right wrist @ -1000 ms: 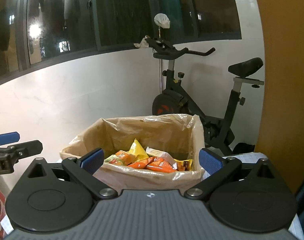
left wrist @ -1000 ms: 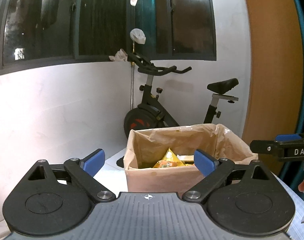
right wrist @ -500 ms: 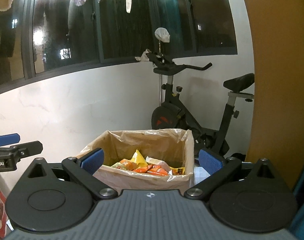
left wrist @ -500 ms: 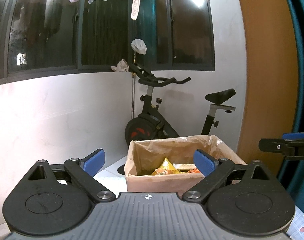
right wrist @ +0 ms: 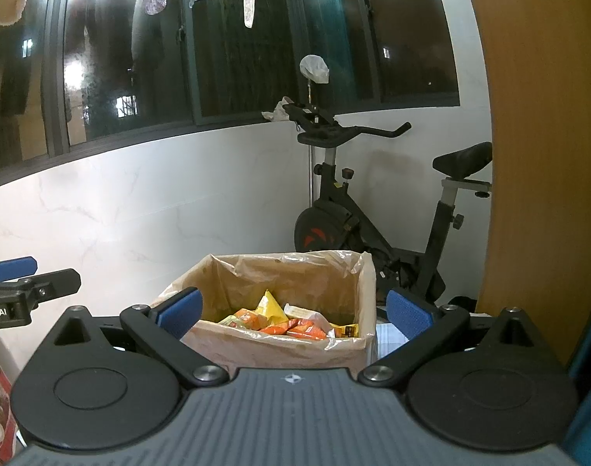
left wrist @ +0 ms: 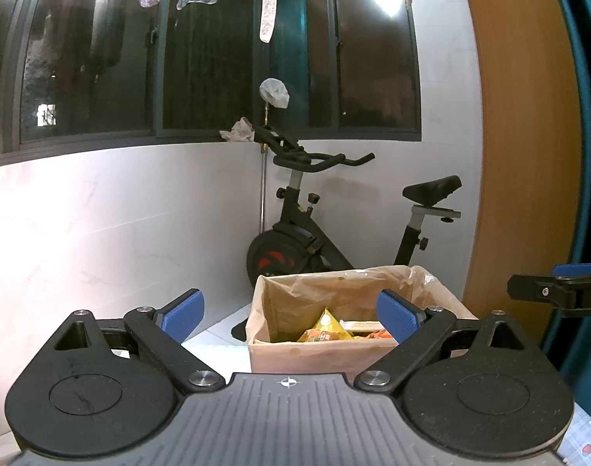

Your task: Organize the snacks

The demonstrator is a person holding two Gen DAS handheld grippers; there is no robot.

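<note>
Both hand-held grippers, left [left wrist: 290, 312] & right [right wrist: 294, 312], wide open, empty. Snack packets [right wrist: 291, 322] lie in lined cardboard box [right wrist: 279, 349] at 12 o'clock. Packets prob. light, crinkly, slippery; pinch at sealed edge, gently.

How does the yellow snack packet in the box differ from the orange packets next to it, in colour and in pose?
The yellow packet stands up with a pointed corner above the pile, while the orange packets lie flat and low. The yellow one is a single packet, while the orange ones are several, overlapping. The yellow one sits toward the back, the orange ones nearer the front wall. Both are inside the plastic-lined cardboard box, touched by neither gripper.
</note>
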